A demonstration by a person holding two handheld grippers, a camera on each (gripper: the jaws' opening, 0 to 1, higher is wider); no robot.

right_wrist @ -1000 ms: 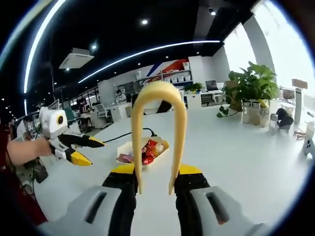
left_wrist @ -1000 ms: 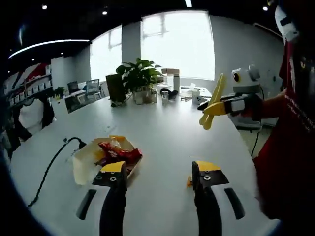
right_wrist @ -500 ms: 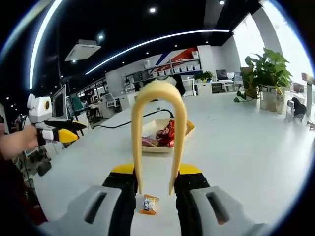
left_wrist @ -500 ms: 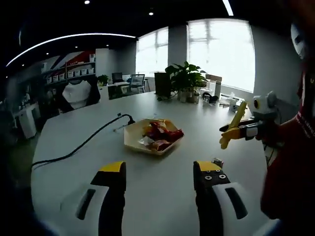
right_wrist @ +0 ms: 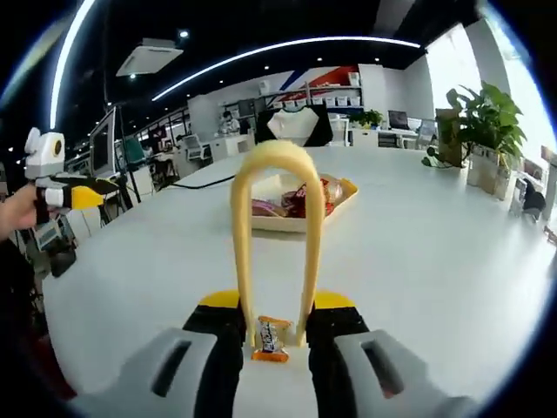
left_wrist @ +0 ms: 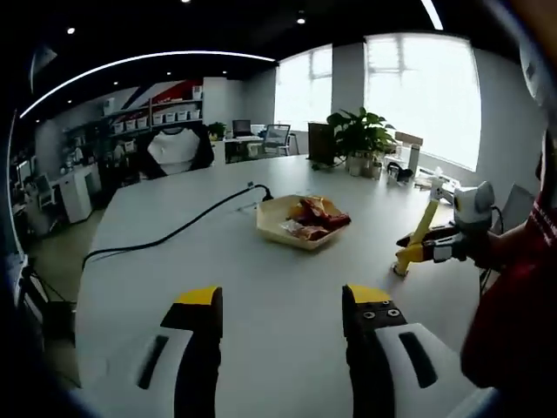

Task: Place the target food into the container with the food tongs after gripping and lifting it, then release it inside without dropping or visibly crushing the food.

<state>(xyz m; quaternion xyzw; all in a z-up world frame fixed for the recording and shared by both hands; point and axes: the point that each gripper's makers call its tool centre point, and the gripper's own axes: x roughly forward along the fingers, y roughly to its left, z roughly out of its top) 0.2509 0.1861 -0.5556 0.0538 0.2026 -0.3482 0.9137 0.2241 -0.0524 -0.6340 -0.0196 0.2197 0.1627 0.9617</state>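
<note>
My right gripper (right_wrist: 277,302) is shut on a pair of yellow U-shaped food tongs (right_wrist: 275,235) that point away from me. A small orange-wrapped candy (right_wrist: 272,336) lies on the white table between the two tong tips. Farther off sits a cream tray (right_wrist: 338,202) of red snack packets. In the left gripper view that tray (left_wrist: 277,228) is at mid-table. To its right, my right gripper (left_wrist: 419,252) holds the tongs (left_wrist: 424,228) low over the table. My left gripper (left_wrist: 280,301) is open, with nothing between its jaws.
A black cable (left_wrist: 174,232) runs across the table to the tray's left. A potted plant (left_wrist: 361,139) and small items stand at the table's far end. A person's red sleeve (left_wrist: 513,287) is at the right. My left gripper (right_wrist: 68,197) hangs at the left.
The right gripper has come down with the tongs, so the candy now lies between the tong tips. The left gripper has drawn back, and the tray looks farther away.
</note>
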